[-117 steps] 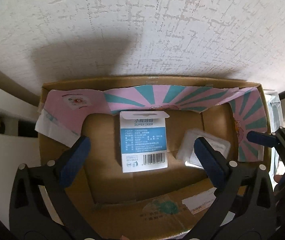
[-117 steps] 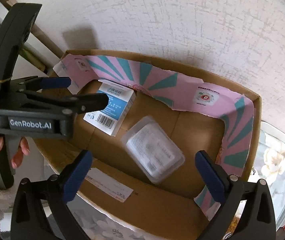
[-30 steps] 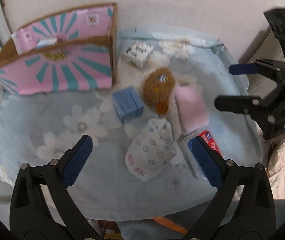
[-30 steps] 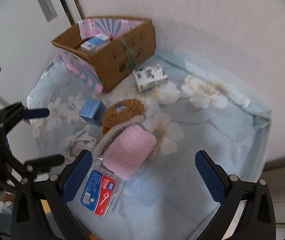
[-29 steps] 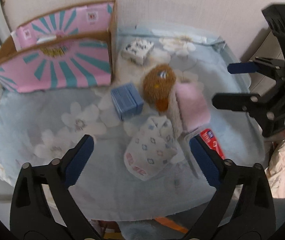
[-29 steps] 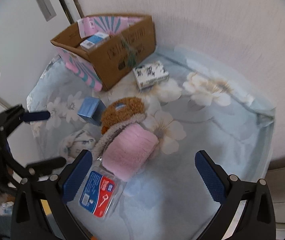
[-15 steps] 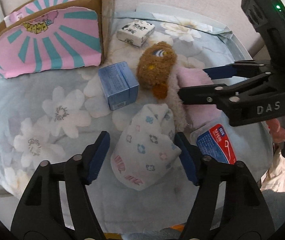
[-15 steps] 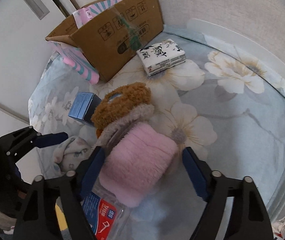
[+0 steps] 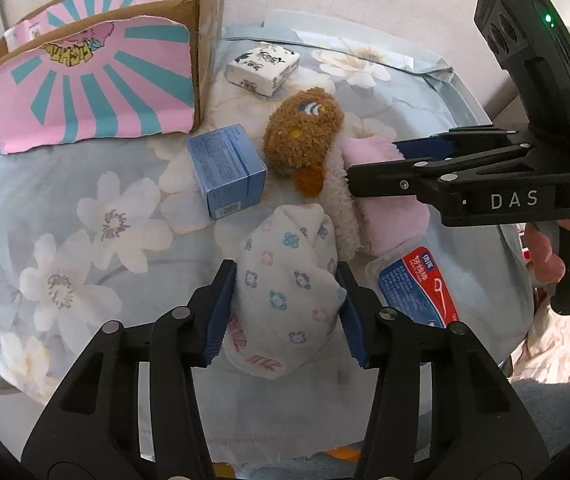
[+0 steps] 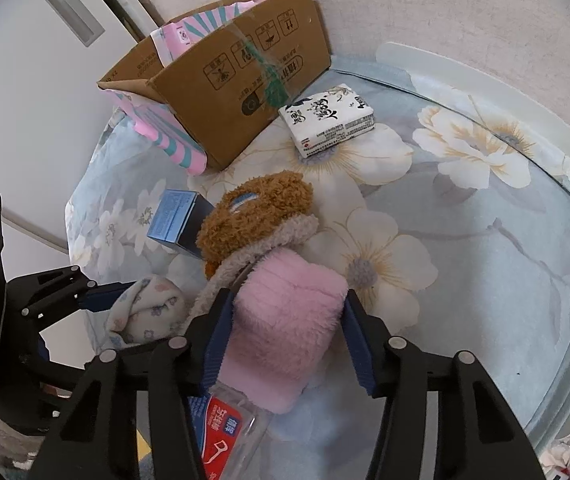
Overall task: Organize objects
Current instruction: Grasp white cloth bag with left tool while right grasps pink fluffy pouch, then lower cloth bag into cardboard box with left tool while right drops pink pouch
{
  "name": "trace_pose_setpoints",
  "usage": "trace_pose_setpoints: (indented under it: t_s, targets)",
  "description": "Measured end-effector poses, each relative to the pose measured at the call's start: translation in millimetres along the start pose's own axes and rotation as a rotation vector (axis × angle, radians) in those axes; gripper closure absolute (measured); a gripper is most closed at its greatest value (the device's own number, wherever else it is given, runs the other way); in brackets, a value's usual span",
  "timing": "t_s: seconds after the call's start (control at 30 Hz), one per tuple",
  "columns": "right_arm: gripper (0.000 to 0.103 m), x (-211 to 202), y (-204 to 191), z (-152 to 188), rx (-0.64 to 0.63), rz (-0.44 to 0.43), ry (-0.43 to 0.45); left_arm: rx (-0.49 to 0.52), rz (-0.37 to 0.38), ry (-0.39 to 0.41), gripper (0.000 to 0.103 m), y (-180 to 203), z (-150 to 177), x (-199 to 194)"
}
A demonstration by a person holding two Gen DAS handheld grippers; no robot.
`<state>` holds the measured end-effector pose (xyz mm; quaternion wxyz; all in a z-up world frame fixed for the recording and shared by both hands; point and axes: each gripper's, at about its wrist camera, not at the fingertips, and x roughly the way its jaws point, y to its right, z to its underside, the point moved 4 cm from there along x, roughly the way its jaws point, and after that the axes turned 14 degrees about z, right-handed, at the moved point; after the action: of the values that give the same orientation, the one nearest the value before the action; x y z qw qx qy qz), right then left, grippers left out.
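Knit floral sock roll [image 9: 285,296] squeezed in left jaws, fluffy pink bundle [image 10: 285,328], perhaps socks, pinched in right jaws

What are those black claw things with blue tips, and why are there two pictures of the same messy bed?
Those are tongs that a person holds, one in each hand. Each has a small camera looking along its two fingers, so you get one picture from each hand.

The left tongs have just squeezed shut on a white knitted sock with little flowers. The right tongs have just squeezed shut on a fluffy pink sock.

On the pale blue flowered cloth lie a brown fuzzy plush toy, a small blue carton, a white tissue pack with black drawings and a clear packet with a red and blue label. A cardboard box lined with pink and teal paper stands by the wall.
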<state>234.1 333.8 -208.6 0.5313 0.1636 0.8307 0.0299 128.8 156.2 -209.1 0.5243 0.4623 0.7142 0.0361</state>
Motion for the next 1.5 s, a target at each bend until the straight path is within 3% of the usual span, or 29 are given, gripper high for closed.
trace_pose_setpoints:
  t_s: [0.4, 0.7, 1.13, 1.5]
  targets:
    - [0.057, -21, 5, -5, 0.009, 0.014, 0.042, -0.01, -0.008, 0.065, 0.059, 3, -7, -23]
    - [0.058, -63, 10, -15, 0.008, 0.031, 0.116, -0.006, -0.018, 0.12, 0.059, 13, -22, -58]
    - [0.058, -130, 17, -35, 0.0, 0.042, 0.214, 0.003, -0.037, 0.216, 0.059, 22, -73, -120]
    - [0.058, -160, 10, -72, 0.054, 0.095, 0.262, 0.034, -0.014, 0.234, 0.059, -19, -136, -162]
